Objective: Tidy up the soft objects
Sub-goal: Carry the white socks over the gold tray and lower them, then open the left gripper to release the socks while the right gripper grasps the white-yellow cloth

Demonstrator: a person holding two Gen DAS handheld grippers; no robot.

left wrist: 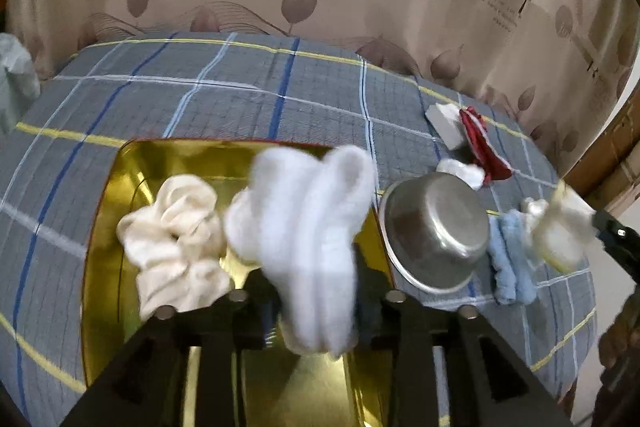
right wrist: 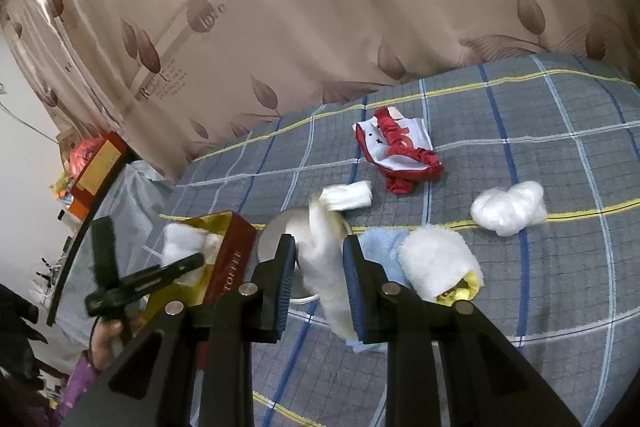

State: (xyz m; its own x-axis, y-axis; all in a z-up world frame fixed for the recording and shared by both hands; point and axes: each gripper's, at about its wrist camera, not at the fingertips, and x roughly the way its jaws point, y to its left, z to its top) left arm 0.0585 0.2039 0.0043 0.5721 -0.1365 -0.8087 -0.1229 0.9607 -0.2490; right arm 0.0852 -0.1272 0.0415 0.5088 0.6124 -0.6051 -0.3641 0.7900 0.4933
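- Left claw (left wrist: 316, 291) is seen over the gold tin (left wrist: 104, 227), a fluffy white cloth (left wrist: 308, 219) hanging between its fingers; the gap looks part-open, and whether the pads press on the cloth cannot be told because of blur.
- Placement over the tin is judged as a drop-off: the tin is being used as the collecting bin, and a cream scrunched cloth (left wrist: 176, 243) is already lying inside.
- Right claw (right wrist: 320, 283) is closed narrow on a white sock-like cloth (right wrist: 324, 251), lifted off the bed (right wrist: 560, 307), likely for carrying to the same tin.
- Steel bowl (left wrist: 436, 231) is tipped just beside the tin, on the bed; its purpose is unclear.
- Left loose on the plaid bed: red-and-white garment (right wrist: 400, 155), small folded white cloth (right wrist: 348, 195), white fluff ball (right wrist: 508, 207), light blue towel (right wrist: 380, 243), white-and-yellow plush piece (right wrist: 440, 263).
- Writing: "TOFFEE" is read on the tin's red side (right wrist: 232, 267); the curtain (right wrist: 280, 27) carries "Rome feel" and "love", smaller lines unreadable.
- Task is judged partly done, with several soft items unsorted.
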